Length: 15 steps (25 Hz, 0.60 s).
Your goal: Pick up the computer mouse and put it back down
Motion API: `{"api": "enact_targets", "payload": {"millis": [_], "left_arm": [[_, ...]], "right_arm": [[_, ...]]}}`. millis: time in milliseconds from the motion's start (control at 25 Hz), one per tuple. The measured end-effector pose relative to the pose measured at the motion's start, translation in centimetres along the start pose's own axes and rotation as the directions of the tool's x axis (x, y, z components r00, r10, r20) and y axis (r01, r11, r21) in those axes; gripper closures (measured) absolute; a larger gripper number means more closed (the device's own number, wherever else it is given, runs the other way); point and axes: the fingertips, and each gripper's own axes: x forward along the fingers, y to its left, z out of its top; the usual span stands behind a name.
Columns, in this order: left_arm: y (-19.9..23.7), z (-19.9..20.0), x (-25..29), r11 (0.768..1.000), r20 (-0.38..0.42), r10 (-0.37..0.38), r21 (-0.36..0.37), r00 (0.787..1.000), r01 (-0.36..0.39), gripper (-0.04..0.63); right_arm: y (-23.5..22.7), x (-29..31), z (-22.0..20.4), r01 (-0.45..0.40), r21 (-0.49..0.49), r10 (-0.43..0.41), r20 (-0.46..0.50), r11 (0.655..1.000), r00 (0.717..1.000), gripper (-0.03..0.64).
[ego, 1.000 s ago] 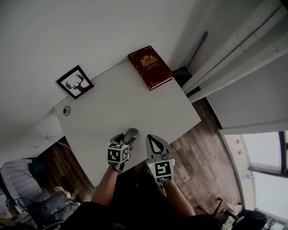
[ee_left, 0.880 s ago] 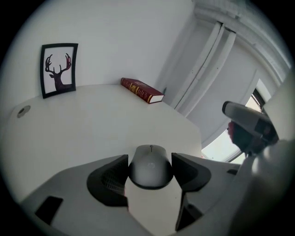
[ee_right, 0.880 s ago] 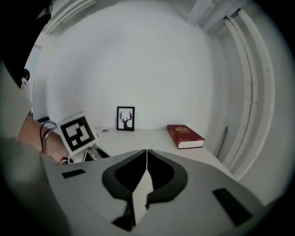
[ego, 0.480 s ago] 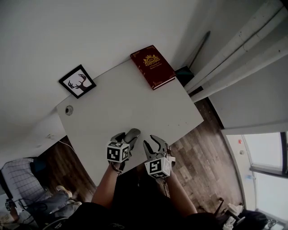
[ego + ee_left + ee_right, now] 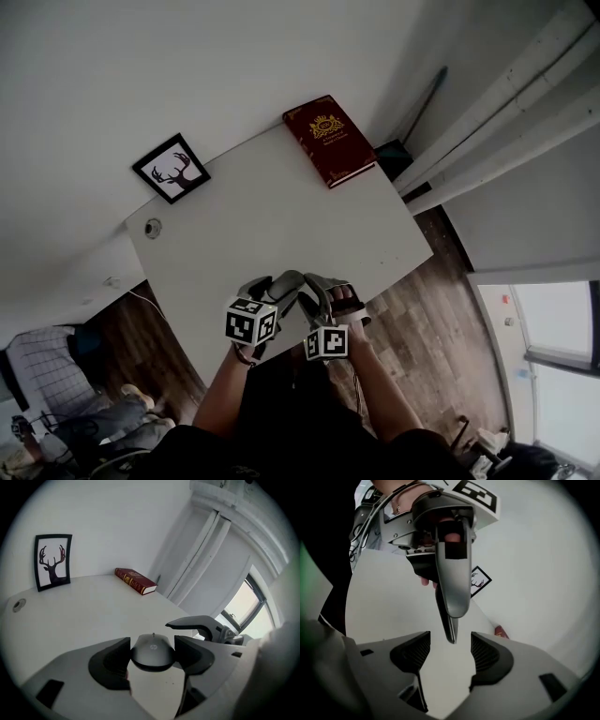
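We are lifting the computer mouse [image 5: 152, 651] off the table [image 5: 281, 216] in the left gripper [image 5: 152, 644]. We are rolling the right gripper [image 5: 450, 651] over and lowering it beside the left; its jaws have just been opening, their pads touching nothing

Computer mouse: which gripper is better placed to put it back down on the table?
Left. The left gripper grips the mouse over the table; the right gripper has just opened its jaws, empty.
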Motion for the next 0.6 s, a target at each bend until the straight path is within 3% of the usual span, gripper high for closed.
{"api": "enact_targets", "payload": {"millis": [440,600], "left_arm": [[-1.6,0.3,-0.7,0.996,0.016,-0.082,0.033,0.996,0.082,0.299],[-1.7,0.3,-0.8,0.996,0.016,-0.084,0.041,0.996,0.083,0.299]], "right_arm": [[-0.1,1.0,2.6,0.071,-0.248,-0.04,0.127,0.966,0.991,0.35],[-0.8,0.9,3.3,0.119,-0.275,-0.078,0.158,0.954,0.984,0.469]]}}
